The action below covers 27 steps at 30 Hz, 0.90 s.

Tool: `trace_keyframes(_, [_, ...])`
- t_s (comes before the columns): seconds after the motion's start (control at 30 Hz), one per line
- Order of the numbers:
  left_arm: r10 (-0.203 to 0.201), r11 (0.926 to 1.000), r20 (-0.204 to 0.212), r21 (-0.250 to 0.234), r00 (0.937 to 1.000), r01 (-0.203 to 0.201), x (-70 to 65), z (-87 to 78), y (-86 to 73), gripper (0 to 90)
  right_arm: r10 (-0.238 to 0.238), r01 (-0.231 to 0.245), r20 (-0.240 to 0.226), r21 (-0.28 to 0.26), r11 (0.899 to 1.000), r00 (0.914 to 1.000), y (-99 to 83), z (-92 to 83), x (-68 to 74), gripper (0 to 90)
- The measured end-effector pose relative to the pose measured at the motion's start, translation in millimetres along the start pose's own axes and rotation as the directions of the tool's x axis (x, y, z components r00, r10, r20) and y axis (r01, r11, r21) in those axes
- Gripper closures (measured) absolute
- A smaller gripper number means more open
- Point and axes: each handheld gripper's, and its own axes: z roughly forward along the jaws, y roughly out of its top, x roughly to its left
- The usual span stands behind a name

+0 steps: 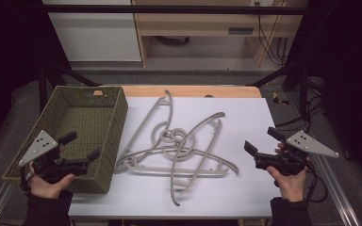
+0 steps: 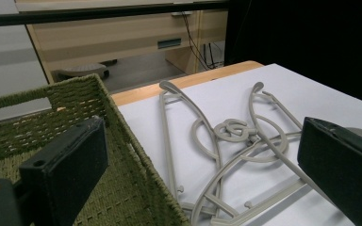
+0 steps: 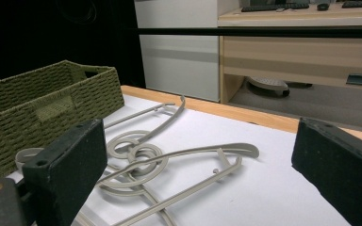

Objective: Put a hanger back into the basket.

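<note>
The left gripper (image 1: 80, 146) is hanging jaws-wide and empty over the woven green basket (image 1: 104, 95), whose near wall is getting cut off by the hand. Between the two tongs, the grey plastic hangers (image 1: 176, 143) are lying so tangled, hooks looped together, that it's hard to count them. The right gripper (image 1: 263, 140) is sitting just right of that pile, also released, gripping nothing.

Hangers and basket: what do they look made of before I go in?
The hangers look like moulded plastic, matte grey-beige: thin, smooth, uniform bars with small moulded pegs and no metal shine. The basket looks woven, olive-green cord or paper rope over a stiff frame; the ribbed weave and cut-out handle slot show, but the fibre itself I cannot tell.
</note>
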Motion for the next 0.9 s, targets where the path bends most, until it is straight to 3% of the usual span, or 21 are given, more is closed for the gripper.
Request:
trace_keyframes(0.37, [0.040, 0.9991, 0.037, 0.010, 0.9985, -0.040, -24.4, 7.9, 5.7, 2.4, -0.001, 0.001, -0.006, 0.011, 1.000, 1.0000, 1.3, 0.5, 2.4, 5.3])
trace_keyframes(0.53, [0.039, 0.9990, 0.054, 0.017, 0.9977, -0.040, -34.5, 15.0, 5.4, 3.2, -0.009, 0.010, -0.010, 0.033, 0.999, 0.9999, 0.2, 5.5, 4.9, 5.4])
trace_keyframes(0.8, [0.044, 0.9939, 0.104, 0.096, 0.9935, -0.054, -62.5, 47.9, 1.3, 4.6, -0.015, 0.016, -0.022, 0.043, 0.999, 0.9996, -0.7, 9.6, 8.8, 5.9])
trace_keyframes(0.9, [0.043, 0.9889, 0.110, 0.137, 0.9929, -0.058, -75.1, 63.5, 0.4, 5.3, -0.015, 0.016, -0.023, 0.051, 0.999, 0.9996, -1.8, 12.0, 9.7, 5.9])
